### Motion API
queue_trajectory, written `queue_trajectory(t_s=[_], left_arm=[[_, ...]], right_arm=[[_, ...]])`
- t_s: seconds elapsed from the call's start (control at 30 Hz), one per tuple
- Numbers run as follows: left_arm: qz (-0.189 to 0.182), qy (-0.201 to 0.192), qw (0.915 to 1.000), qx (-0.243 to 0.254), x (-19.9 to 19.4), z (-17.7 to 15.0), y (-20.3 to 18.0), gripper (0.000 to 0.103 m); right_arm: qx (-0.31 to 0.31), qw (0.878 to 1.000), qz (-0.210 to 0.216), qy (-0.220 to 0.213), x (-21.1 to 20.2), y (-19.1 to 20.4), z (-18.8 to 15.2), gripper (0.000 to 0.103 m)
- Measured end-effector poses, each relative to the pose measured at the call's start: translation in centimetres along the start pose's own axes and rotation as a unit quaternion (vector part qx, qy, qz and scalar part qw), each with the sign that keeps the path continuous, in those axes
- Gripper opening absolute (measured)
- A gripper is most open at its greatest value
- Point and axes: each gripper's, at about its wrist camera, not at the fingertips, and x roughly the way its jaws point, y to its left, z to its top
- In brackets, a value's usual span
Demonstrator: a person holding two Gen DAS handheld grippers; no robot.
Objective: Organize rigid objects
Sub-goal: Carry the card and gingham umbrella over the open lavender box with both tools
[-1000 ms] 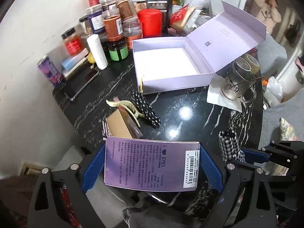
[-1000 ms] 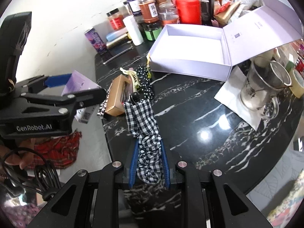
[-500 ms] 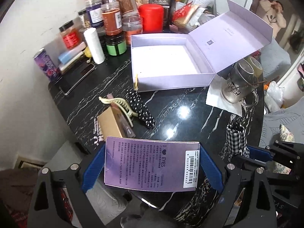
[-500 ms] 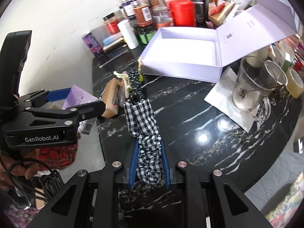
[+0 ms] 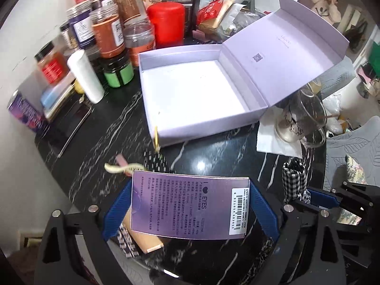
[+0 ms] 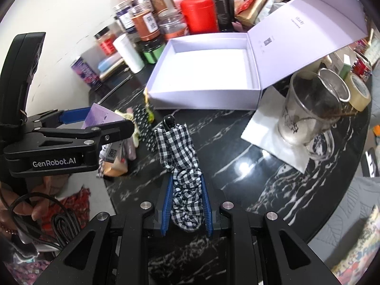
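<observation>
My left gripper (image 5: 190, 204) is shut on a flat purple box (image 5: 190, 204) printed with "I love EYES" and a barcode, held above the table's near edge. It also shows in the right wrist view (image 6: 99, 118). My right gripper (image 6: 186, 197) is shut on a black-and-white checked hair clip (image 6: 180, 152), held above the black marble table (image 6: 237, 147). The clip also shows in the left wrist view (image 5: 294, 178). An open lavender box (image 5: 190, 95) with its lid up stands ahead, its inside white and bare.
A cream claw clip (image 5: 123, 167), a polka-dot clip (image 5: 156, 163) and a tan box (image 5: 144, 237) lie near the left gripper. Jars (image 5: 106, 35), a red canister (image 5: 166, 23) and a white tube (image 5: 85, 78) crowd the back left. A glass cup (image 6: 308, 109) stands on a white napkin at right.
Both grippers have moved forward over the table toward the open lavender box, each still holding its object. The clips and tan box now lie closer under the left gripper.
</observation>
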Motion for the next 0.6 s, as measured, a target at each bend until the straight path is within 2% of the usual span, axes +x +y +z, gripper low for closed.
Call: queue_trajectory(t_s=[0.27, 0.6], left_arm=[[-0.015, -0.002, 0.9997, 0.017, 1.4, 3.5, 1.6, 0.094], [-0.016, -0.004, 0.9996, 0.023, 3.3, 7.6, 4.1, 0.094]], right_arm=[[0.022, 0.999, -0.020, -0.010, 1.5, 0.1, 3.5, 0.023], [0.027, 0.999, -0.027, -0.016, 3.8, -0.2, 8.3, 0.023]])
